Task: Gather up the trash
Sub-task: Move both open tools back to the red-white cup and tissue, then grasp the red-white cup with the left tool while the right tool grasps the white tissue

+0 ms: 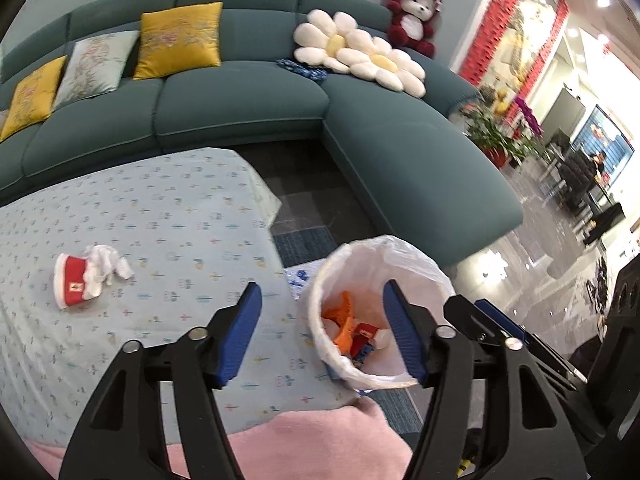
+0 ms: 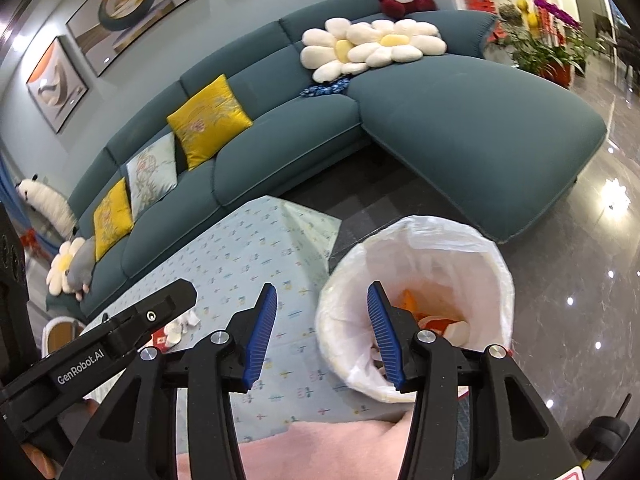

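The bin (image 1: 380,312), lined with a white bag (image 1: 404,264), stands on the floor just beside the table's corner. Inside lie orange scraps (image 1: 342,320), a red piece and some white wads. On the table (image 1: 160,220), well apart from the bin, a red cup (image 1: 72,284) lies on its side with a crumpled white tissue (image 1: 110,266) touching its mouth; in the right wrist view they show only partly (image 2: 180,328), behind the other gripper's body.

The left gripper (image 1: 322,332) hangs over the gap between table edge and bin, its blue pads (image 1: 240,336) spread apart with nothing between them; one pad sits over the cloth, the other over the bin's opening. The right gripper (image 2: 320,336) is placed much the same, fingers (image 2: 262,336) spread and empty, one over the table and one over the bin's mouth. The two grippers are side by side, each showing at the edge of the other's view.

The table wears a pale blue patterned cloth (image 2: 256,248). A pink fabric (image 1: 320,436) lies at the near edge below both grippers. Behind the table runs a teal corner sofa (image 1: 240,108) with yellow and pale cushions (image 1: 180,40), two flower pillows (image 1: 360,52) and a red plush bear (image 1: 414,18) on its back. Framed pictures (image 2: 132,4) hang on the wall; potted plants (image 2: 548,52) stand by the glossy floor beyond.
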`<state>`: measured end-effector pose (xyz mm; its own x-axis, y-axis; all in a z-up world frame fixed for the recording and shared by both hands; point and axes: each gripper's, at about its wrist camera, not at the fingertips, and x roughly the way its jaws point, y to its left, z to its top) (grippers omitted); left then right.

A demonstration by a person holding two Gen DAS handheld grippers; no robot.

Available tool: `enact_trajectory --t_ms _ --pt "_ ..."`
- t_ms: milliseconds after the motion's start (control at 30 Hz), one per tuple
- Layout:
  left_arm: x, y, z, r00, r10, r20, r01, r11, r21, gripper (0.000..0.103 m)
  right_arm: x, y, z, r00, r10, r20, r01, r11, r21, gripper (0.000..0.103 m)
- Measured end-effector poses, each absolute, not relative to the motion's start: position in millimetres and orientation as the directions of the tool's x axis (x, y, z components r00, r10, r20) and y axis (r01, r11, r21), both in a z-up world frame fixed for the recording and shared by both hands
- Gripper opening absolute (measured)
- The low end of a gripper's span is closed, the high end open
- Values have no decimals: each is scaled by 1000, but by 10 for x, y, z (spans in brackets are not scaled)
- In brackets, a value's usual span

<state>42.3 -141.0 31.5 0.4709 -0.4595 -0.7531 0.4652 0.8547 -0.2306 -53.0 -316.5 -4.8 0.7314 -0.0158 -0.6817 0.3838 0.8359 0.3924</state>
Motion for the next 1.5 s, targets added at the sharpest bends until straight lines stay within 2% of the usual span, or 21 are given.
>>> enact_trajectory --t_ms 200,267,667,1000,1233,1500 --pt "518 -996 283 505 -418 -755 399 889 -225 68 -378 -2783 9 724 18 -689 329 870 368 47" --pt "563 -820 250 525 -389 -757 361 907 -216 77 -310 -2632 15 720 33 -693 307 881 360 47" --pt "970 304 -94 550 -255 -796 166 967 -194 78 121 -1827 -140 664 107 -740 205 926 318 47" --pt "1432 1153 -607 505 -157 -849 29 986 -165 78 772 -1138 -526 580 177 -795 140 940 312 47" --pt "1854 1504 -990 446 -161 -880 -1 984 -181 78 1287 -786 -802 531 201 -823 107 948 300 47" --pt "2291 1516 -1318 391 -235 -890 56 971 -232 77 1927 -529 -1170 485 218 -847 111 945 307 47"
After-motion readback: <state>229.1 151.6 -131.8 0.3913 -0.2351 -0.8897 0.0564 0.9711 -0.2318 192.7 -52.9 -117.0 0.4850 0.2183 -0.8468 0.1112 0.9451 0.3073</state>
